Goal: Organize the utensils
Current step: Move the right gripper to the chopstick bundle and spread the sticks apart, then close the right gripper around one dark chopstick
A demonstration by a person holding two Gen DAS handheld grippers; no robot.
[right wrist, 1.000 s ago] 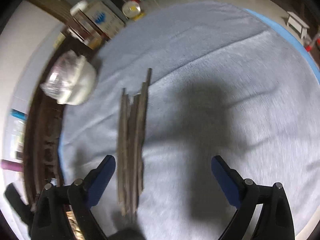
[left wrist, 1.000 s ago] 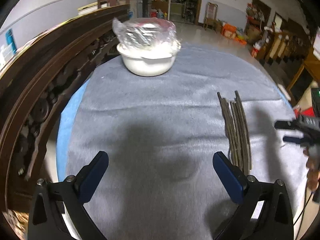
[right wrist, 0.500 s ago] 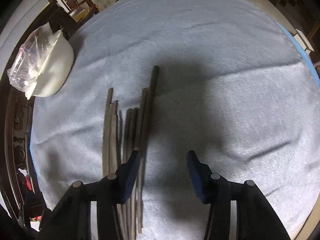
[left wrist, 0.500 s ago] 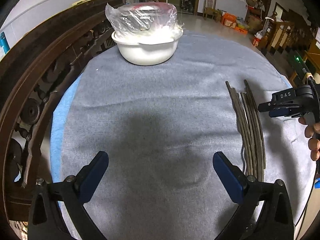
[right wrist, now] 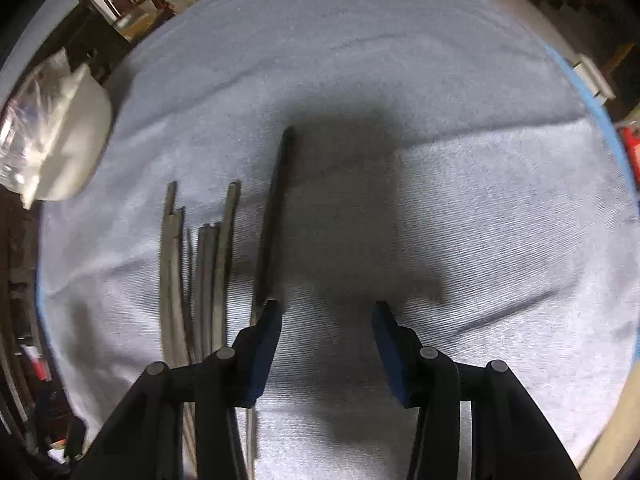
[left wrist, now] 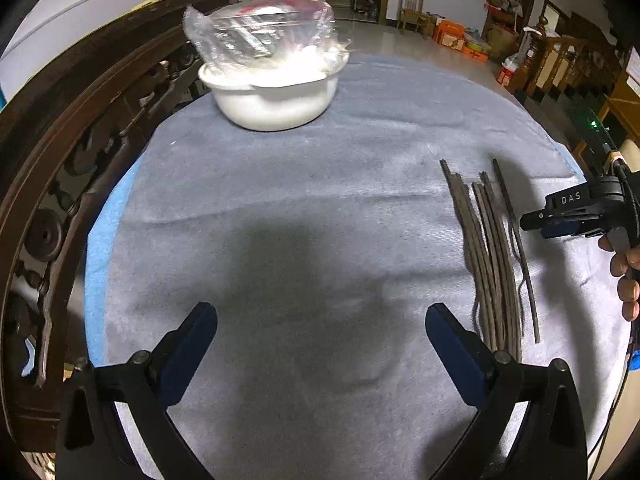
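**Right gripper lines up on the outermost chopstick**

On the grey cloth covering the counter (left wrist: 280, 200), a bundle of dark chopsticks (left wrist: 486, 264) lies side by side, well apart from the white bowl (left wrist: 276, 100) with its clear plastic bag at the far edge. One dark chopstick (right wrist: 272, 220) sits slightly apart from the rest, on the side nearest the right gripper (right wrist: 326, 312). That gripper points steeply down; its jaws have just been closing to roughly half width, and nothing is between them: the left pad stands at or just over the near part of this stick, with bare cloth in the gap. The left gripper (left wrist: 320, 320) hovers released, jaws wide, over empty cloth beside the bundle.

The step in hand looks like the approach to picking a single stick. Next, the right gripper probably needs to shift sideways so the stick falls between the pads, sink to the cloth, then clench without dragging its neighbours.
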